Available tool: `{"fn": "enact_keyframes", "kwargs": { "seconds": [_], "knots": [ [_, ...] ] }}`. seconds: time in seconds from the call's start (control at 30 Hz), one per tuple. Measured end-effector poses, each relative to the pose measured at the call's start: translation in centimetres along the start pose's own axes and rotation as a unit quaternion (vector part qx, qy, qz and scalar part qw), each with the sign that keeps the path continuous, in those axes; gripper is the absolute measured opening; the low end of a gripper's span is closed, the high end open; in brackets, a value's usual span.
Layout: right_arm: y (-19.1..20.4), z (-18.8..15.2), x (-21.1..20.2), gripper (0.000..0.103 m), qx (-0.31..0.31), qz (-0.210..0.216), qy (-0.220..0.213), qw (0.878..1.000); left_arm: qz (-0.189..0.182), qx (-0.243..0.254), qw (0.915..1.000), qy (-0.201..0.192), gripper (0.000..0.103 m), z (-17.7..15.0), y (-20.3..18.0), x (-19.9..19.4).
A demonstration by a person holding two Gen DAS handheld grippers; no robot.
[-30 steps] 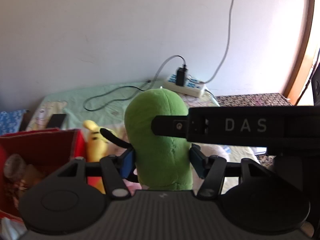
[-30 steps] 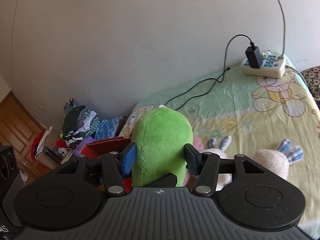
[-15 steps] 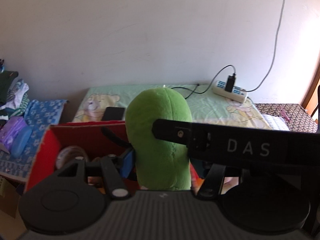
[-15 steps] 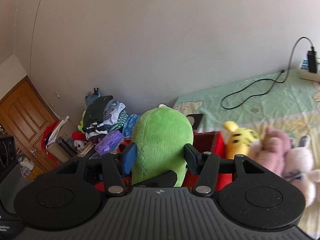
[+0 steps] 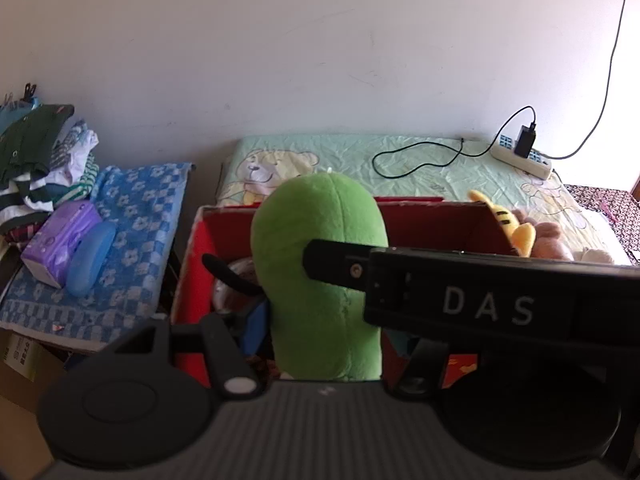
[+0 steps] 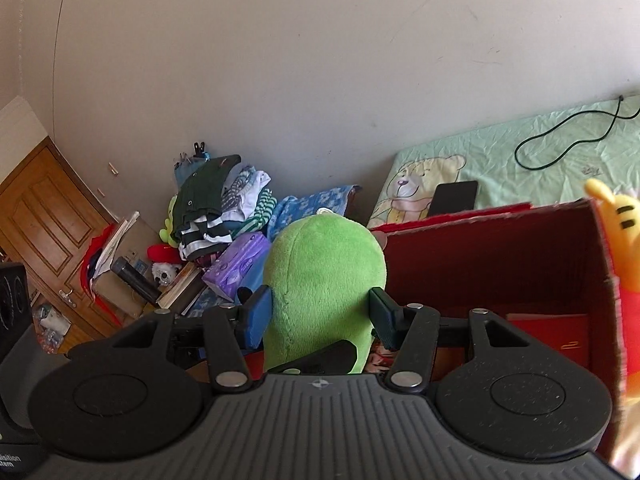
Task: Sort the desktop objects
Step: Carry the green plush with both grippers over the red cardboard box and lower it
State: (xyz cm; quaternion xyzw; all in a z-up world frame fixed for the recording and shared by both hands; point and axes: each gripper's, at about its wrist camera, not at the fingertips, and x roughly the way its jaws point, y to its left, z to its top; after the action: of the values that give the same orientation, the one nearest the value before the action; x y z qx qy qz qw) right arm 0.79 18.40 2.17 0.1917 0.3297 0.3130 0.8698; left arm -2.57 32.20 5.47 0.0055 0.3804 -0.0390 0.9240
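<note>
A green plush toy (image 5: 320,272) stands upright between the blue pads of my left gripper (image 5: 324,328), which is shut on it. My right gripper (image 6: 320,314) grips the same green plush toy (image 6: 324,280) from its side, pads pressing into the fabric. The right gripper's black body marked DAS (image 5: 488,304) crosses the left wrist view and hides the left gripper's right finger. The toy hangs over the near left part of an open red cardboard box (image 5: 440,216), seen also as the red box (image 6: 500,248) in the right wrist view. Some objects lie inside the box, mostly hidden.
A yellow striped plush (image 5: 504,224) and a pink plush (image 5: 548,240) lean at the box's right. On the green bedsheet behind lie a power strip (image 5: 524,156), a black cable and a phone (image 6: 454,198). At left are a purple tissue pack (image 5: 60,236), a blue case (image 5: 90,258) and a clothes pile (image 5: 36,152).
Both grippers have carried the green plush toy leftwards across the bed. The red box now lies directly under and behind it, and the power strip has slid off to the right.
</note>
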Motion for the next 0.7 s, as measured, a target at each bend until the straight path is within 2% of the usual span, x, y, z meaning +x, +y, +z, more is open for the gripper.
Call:
{"fn": "enact_keyframes", "kwargs": {
  "seconds": [0.33, 0.5, 0.63, 0.7],
  "knots": [
    [1.5, -1.8, 4.5, 0.056, -0.004, 0.004, 0.021, 1.0, 0.017, -0.002, 0.9995, 0.027, 0.062, -1.2, 3.8, 2.1],
    [1.3, -2.5, 6.2, 0.056, 0.008, -0.001, 0.036, 0.999, 0.023, 0.006, 0.9989, 0.04, 0.064, -1.8, 4.4, 3.2],
    [1.3, -2.8, 7.0, 0.056, 0.0, -0.009, 0.041, 0.999, 0.036, 0.029, 0.9983, 0.034, 0.065, -2.1, 3.9, 3.5],
    [1.2, -2.9, 7.5, 0.057, -0.004, -0.015, 0.047, 0.999, 0.042, 0.04, 0.9978, 0.033, 0.061, -2.3, 3.8, 3.8]
  ]
}}
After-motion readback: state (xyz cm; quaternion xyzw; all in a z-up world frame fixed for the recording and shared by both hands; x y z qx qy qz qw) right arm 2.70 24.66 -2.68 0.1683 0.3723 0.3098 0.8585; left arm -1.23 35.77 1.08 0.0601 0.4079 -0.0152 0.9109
